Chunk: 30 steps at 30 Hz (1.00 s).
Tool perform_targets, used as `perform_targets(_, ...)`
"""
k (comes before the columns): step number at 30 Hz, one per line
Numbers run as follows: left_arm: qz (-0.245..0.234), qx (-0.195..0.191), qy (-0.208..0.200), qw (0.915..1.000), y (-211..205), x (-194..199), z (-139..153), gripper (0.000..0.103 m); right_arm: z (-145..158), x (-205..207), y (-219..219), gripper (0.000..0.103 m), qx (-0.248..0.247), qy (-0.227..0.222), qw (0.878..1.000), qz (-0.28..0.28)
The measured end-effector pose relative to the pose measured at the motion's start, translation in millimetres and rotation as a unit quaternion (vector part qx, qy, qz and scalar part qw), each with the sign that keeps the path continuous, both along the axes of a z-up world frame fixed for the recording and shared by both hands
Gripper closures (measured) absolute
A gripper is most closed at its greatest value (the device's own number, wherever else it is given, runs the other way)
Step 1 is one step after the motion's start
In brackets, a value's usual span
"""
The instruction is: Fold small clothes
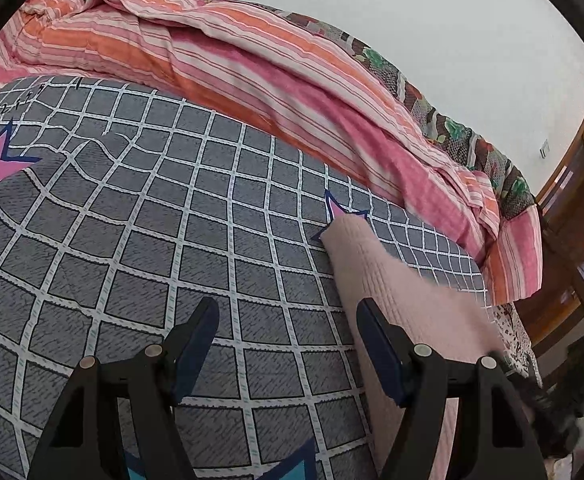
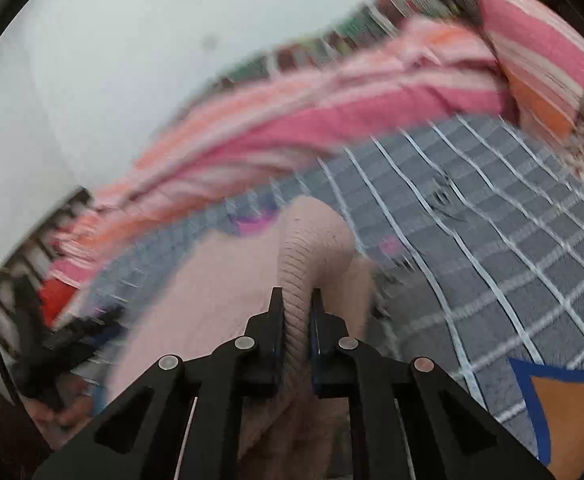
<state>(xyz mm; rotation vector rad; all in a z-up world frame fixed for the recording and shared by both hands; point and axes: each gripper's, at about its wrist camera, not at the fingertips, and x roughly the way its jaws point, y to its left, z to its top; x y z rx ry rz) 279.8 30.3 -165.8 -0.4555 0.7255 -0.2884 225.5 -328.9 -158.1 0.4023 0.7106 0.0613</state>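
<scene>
Pinching a fold of the pink knit garment (image 2: 312, 240), the right gripper (image 2: 296, 300) is clamped; the left gripper (image 1: 287, 312) gapes empty.

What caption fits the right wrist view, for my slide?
Right tool pinching a pink knit garment above the grid-patterned bedsheet.

A bed covered in a grey sheet with a white grid and star patches (image 1: 139, 216) carries everything. A pale pink ribbed knit garment (image 1: 376, 280) lies on it. A rumpled pink-and-orange striped quilt (image 1: 251, 68) lies along its far side.
</scene>
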Motion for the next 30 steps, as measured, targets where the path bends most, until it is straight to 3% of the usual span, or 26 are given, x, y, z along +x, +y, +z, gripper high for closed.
perform_targets(2, 0.0, 0.001, 0.0, 1.0, 0.6, -0.1, -0.1, 0.034, -0.4, -1.9, -7.8, 0.089, 0.02, 0.006, 1.0, -0.008)
perform_targets(4, 0.0, 0.002, 0.0, 1.0, 1.0, -1.0, -0.3, 0.034, 5.2, -5.6, -13.2, 0.058, 0.033, 0.015, 0.999, -0.013)
perform_targets(8, -0.003, -0.004, 0.002, 1.0, 2.9, -1.0, -0.7, 0.034, 9.3, -15.8, -18.5, 0.04, 0.08, 0.018, 0.997, 0.006)
perform_targets(10, -0.004, -0.011, 0.003, 0.9999, 4.3, -0.8, -0.6, 0.034, 6.1, -17.7, -13.4, 0.023, 0.1, 0.026, 0.994, 0.03)
perform_targets(15, -0.01, -0.021, 0.006, 0.9997, 5.0, -1.3, -1.3, 0.034, -12.9, -6.3, -0.1, 0.021, 0.075, 0.07, 0.994, 0.042)
perform_targets(24, -0.014, -0.035, 0.005, 0.9993, 10.4, -3.6, -0.3, 0.034, -22.2, 9.8, -1.0, 0.017, 0.095, 0.082, 0.991, 0.044)
perform_targets(27, -0.011, -0.034, -0.004, 0.9994, 14.4, -6.7, 3.1, 0.034, -23.8, 15.2, 2.9, 0.022, 0.091, 0.085, 0.991, 0.058)
perform_targets(30, -0.008, -0.037, -0.008, 0.9993, 20.3, -8.4, 5.1, 0.034, -23.5, 19.1, 4.7, 0.039, 0.109, 0.093, 0.987, 0.077)
